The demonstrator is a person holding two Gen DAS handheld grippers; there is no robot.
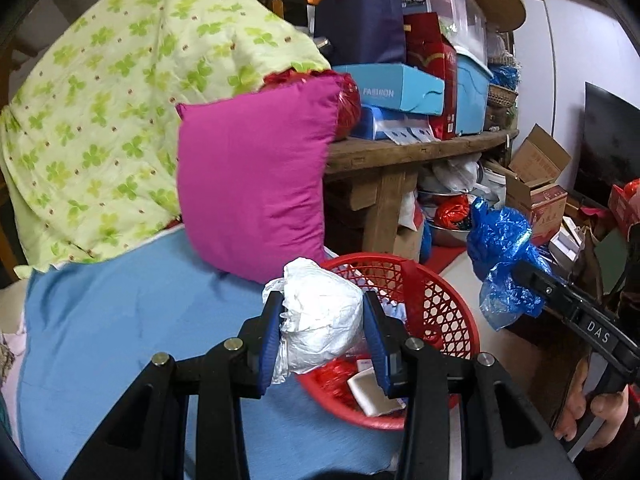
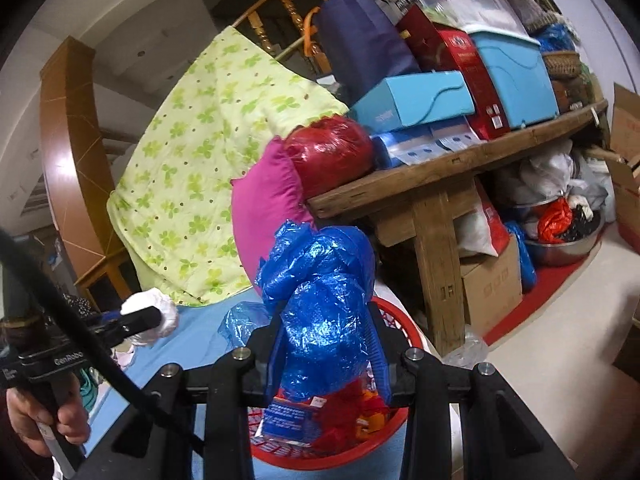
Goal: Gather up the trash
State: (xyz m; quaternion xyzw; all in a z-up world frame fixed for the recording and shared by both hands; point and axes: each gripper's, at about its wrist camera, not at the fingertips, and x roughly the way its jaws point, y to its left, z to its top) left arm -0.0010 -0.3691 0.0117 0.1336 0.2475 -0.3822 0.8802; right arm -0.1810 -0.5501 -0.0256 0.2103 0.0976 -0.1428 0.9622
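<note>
My left gripper (image 1: 324,316) is shut on a crumpled white plastic bag (image 1: 320,316) and holds it just above the near-left rim of a red mesh basket (image 1: 444,308). The basket sits on a blue sheet and holds red wrappers and a white box. My right gripper (image 2: 326,340) is shut on a crumpled blue plastic bag (image 2: 320,300) and holds it over the same basket (image 2: 396,320). In the left wrist view the blue bag (image 1: 500,248) hangs to the right of the basket. In the right wrist view the white bag (image 2: 154,316) shows at the left.
A magenta pillow (image 1: 256,176) and a green clover quilt (image 1: 112,112) lie behind the basket on the blue sheet (image 1: 140,340). A wooden bench (image 1: 408,152) stacked with boxes stands to the right, with bags, a metal bowl and cartons under and beside it.
</note>
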